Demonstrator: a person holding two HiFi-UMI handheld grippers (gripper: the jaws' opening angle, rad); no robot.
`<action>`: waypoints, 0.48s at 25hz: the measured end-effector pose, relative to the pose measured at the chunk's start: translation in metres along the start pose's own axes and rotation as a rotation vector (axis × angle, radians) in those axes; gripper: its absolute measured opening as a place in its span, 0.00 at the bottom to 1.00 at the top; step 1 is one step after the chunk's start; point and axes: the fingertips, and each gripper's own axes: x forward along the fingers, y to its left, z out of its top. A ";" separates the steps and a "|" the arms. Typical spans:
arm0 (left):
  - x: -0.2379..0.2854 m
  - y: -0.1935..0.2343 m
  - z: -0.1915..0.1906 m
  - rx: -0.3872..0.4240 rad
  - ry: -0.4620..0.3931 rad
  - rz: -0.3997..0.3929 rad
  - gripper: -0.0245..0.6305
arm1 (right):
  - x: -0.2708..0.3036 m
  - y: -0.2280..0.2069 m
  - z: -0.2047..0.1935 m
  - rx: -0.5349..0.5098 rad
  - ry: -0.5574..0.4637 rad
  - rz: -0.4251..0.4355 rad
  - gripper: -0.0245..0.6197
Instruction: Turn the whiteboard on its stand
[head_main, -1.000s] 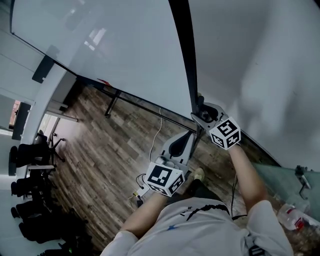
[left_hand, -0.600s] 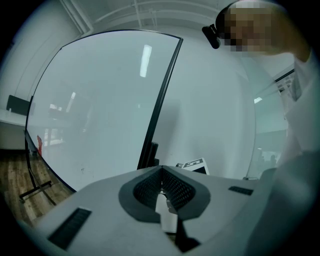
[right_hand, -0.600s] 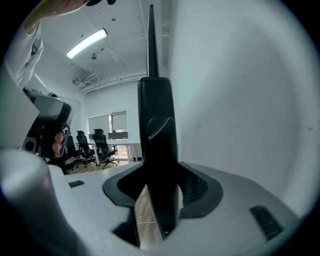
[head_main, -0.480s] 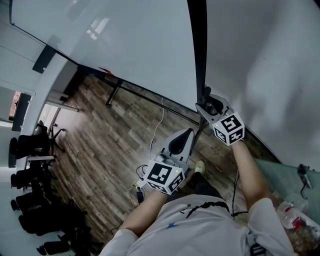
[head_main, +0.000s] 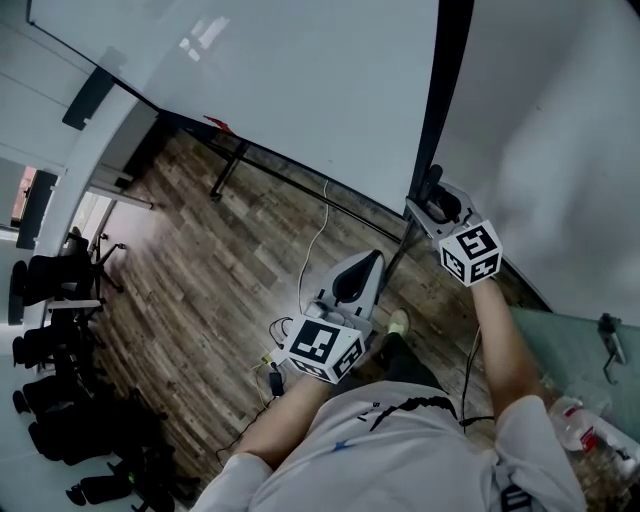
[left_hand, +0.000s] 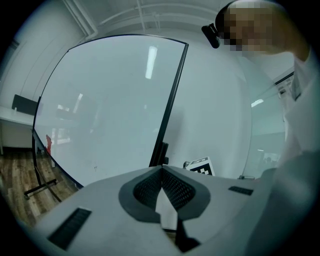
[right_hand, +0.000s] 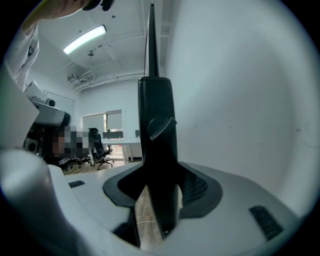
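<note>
The big whiteboard (head_main: 300, 90) fills the top of the head view, and its black side frame (head_main: 445, 100) runs down to my right gripper (head_main: 432, 195). The right gripper view has that thick black frame (right_hand: 156, 130) standing between the jaws, and the right gripper (right_hand: 160, 200) is shut on it, both pads against its sides. My left gripper (head_main: 360, 275) hangs lower, over the floor, apart from the board. In its own view the left gripper (left_hand: 162, 172) is shut on nothing, and it faces the whiteboard (left_hand: 110, 110).
The stand's black foot (head_main: 225, 180) rests on the wood floor, and a white cable (head_main: 315, 250) trails beside it. Office chairs (head_main: 45, 290) line the left. A glass surface with a bottle (head_main: 580, 430) is at the lower right. The person's shoe (head_main: 397, 322) is below the grippers.
The board's black edge and my right gripper on it have swung to the right in the head view. The left gripper has barely moved.
</note>
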 end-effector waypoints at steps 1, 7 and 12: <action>-0.005 0.001 -0.001 0.001 0.001 -0.001 0.06 | -0.004 0.005 -0.001 -0.001 0.001 0.001 0.35; -0.043 0.006 -0.004 0.006 -0.002 -0.010 0.06 | -0.027 0.048 -0.010 0.002 -0.006 -0.018 0.35; -0.083 0.000 -0.010 0.013 -0.008 -0.037 0.06 | -0.044 0.082 -0.020 0.014 0.005 -0.060 0.35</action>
